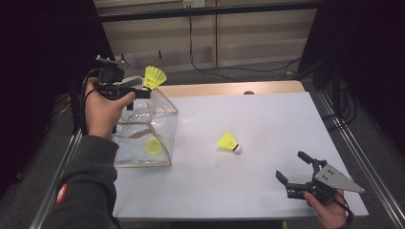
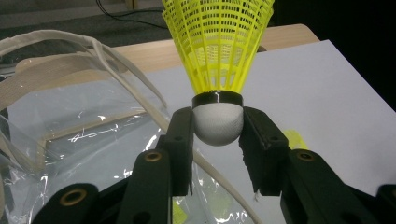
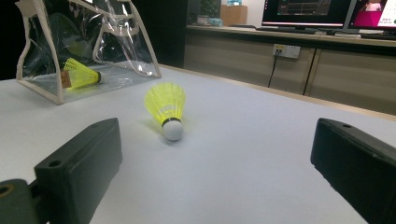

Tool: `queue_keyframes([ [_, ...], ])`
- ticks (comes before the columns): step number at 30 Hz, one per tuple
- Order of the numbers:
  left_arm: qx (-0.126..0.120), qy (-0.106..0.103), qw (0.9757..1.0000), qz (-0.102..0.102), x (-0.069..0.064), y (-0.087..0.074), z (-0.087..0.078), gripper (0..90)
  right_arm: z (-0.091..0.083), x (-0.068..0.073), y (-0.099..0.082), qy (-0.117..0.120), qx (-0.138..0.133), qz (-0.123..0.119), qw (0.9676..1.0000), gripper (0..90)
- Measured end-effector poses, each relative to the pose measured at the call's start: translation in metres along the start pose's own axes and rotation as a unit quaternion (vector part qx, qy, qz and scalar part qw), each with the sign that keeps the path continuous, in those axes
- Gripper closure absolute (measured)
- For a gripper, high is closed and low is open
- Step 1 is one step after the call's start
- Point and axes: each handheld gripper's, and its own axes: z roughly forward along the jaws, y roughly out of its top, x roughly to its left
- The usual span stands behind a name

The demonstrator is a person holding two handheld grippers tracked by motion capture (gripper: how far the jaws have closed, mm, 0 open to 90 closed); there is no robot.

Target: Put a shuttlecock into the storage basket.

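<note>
My left gripper [image 1: 143, 92] [image 2: 217, 140] is shut on the white cork of a yellow shuttlecock [image 1: 154, 77] [image 2: 219, 51], held upright above the open top of a clear plastic bag [image 1: 143, 126] [image 2: 70, 140] [image 3: 84, 42]. Another yellow shuttlecock [image 1: 153, 145] [image 3: 80, 73] lies inside the bag on its bottom. A third shuttlecock [image 1: 229, 141] [image 3: 167, 108] lies on the white table [image 1: 267, 119] in the middle. My right gripper [image 1: 292, 167] [image 3: 215, 163] rests open near the front right corner, its jaws pointing toward that shuttlecock, well short of it.
The bag stands at the table's left side, with beige trim and loose handles [image 2: 56, 42]. A wooden strip [image 1: 229, 88] runs along the table's far edge. Cables [image 1: 224, 69] lie on the floor behind. Metal rails [image 1: 363, 157] flank the table.
</note>
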Motion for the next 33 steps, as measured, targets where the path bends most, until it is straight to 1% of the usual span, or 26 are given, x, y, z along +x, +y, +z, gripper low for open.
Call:
queue_keyframes([
  [2,-0.001,0.005,1.0,0.0,0.001,0.0,0.0,65.1,0.0,0.0,0.0,0.0,-0.001,0.002,1.0,1.9],
  [7,-0.003,0.009,0.9999,-0.007,0.006,-0.001,-0.002,65.1,0.0,0.0,0.0,-0.001,-0.001,0.001,1.0,1.9],
  [12,-0.003,0.016,0.9998,-0.007,0.009,-0.002,-0.003,65.1,0.0,0.0,0.0,0.0,0.0,-0.001,1.0,1.9],
  [14,-0.007,0.019,0.9997,-0.011,0.01,-0.002,-0.003,65.1,0.0,0.0,0.0,0.0,0.0,0.0,1.0,1.9],
  [17,-0.003,0.026,0.9996,-0.008,0.012,-0.003,-0.003,65.0,0.0,0.001,0.0,0.0,-0.001,0.002,1.0,1.9],
  [20,-0.005,0.028,0.9996,-0.009,0.014,-0.004,-0.004,65.0,0.0,0.0,0.0,0.0,0.0,0.002,1.0,1.9],
  [22,-0.005,0.026,0.9996,-0.013,0.015,-0.004,-0.005,65.0,0.0,0.0,0.0,0.001,0.0,0.001,1.0,1.9],
  [27,-0.003,0.032,0.9995,-0.009,0.017,-0.005,-0.005,65.1,0.0,0.001,0.0,0.0,0.0,0.002,1.0,1.9],
  [33,-0.007,0.037,0.9992,-0.016,0.02,-0.006,-0.007,65.0,0.0,0.0,0.0,0.0,0.0,0.002,1.0,1.9],
])
